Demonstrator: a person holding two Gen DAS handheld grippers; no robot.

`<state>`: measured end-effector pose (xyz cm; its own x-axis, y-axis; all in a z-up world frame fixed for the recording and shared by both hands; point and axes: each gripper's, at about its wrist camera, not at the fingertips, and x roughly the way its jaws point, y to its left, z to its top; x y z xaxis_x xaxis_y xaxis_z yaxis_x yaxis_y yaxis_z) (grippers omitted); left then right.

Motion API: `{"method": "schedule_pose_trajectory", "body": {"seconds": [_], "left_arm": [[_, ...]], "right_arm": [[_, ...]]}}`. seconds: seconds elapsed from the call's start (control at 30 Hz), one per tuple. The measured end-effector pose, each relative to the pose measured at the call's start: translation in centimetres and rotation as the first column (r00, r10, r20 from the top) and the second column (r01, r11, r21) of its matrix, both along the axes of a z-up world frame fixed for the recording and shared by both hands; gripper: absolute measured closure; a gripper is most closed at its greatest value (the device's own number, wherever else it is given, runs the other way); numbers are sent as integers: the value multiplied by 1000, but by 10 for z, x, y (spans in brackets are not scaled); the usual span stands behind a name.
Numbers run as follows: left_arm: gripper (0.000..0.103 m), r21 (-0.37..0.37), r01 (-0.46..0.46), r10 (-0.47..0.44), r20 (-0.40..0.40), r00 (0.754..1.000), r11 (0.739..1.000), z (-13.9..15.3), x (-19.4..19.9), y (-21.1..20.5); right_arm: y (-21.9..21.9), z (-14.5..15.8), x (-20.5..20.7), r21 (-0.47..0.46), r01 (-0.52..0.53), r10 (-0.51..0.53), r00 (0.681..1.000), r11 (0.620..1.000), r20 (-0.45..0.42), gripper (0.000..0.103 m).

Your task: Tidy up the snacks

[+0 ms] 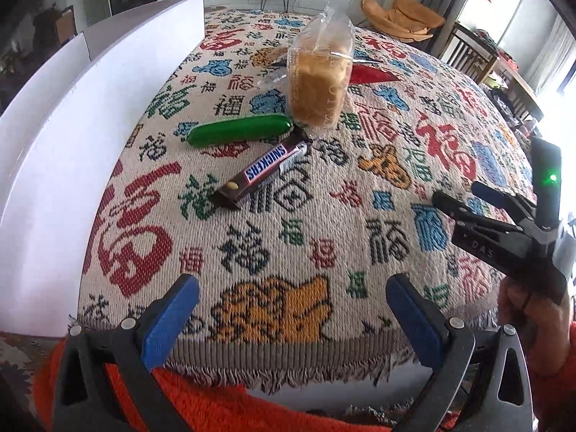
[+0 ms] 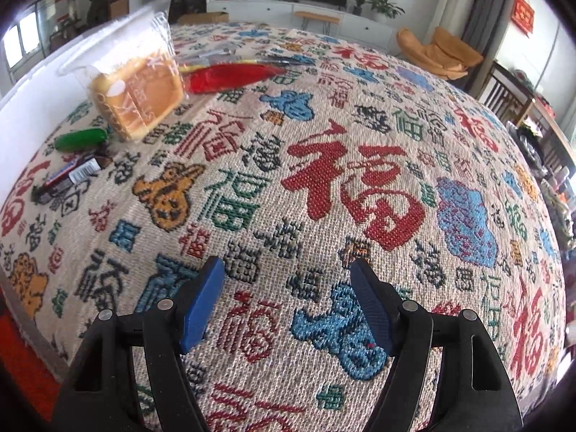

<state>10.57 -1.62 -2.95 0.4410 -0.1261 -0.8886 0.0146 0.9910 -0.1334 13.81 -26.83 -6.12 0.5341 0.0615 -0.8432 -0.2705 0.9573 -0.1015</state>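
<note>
my left gripper and right gripper both gape empty. snickers bar lies ahead of the left fingers: light, slick wrapper, i'd pinch mid-length.

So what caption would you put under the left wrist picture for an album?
Open left gripper above a patterned tablecloth, facing a Snickers bar, green sausage and bagged bread.

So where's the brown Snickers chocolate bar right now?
The brown Snickers chocolate bar lies flat on the patterned woven tablecloth, centre-left in the left wrist view, just in front of the shiny green sausage-shaped snack, near the bagged bread.
</note>
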Motion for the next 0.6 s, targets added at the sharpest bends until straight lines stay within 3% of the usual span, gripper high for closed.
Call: {"method": "schedule_pose_trajectory", "body": {"seconds": [0.13,0.2,0.33,0.5,0.6], "left_arm": [[1,45,-93,92,31,995,995,-19,9,7],[1,33,-133,133,11,991,991,-30,9,15],[1,1,-157,157,-14,987,988,-37,11,24],[0,107,-128,133,-40,990,986,-43,18,13],[0,112,-127,132,-40,990,986,-44,19,11]], "right_arm": [[-4,-2,3,17,-2,2,999,1000,34,22],[-6,-5,2,36,-8,6,998,999,63,17],[-16,-8,7,116,4,-9,999,993,44,16],[-13,-8,6,111,8,-14,999,994,52,15],[-13,-8,6,109,11,-17,998,994,55,16]]}}
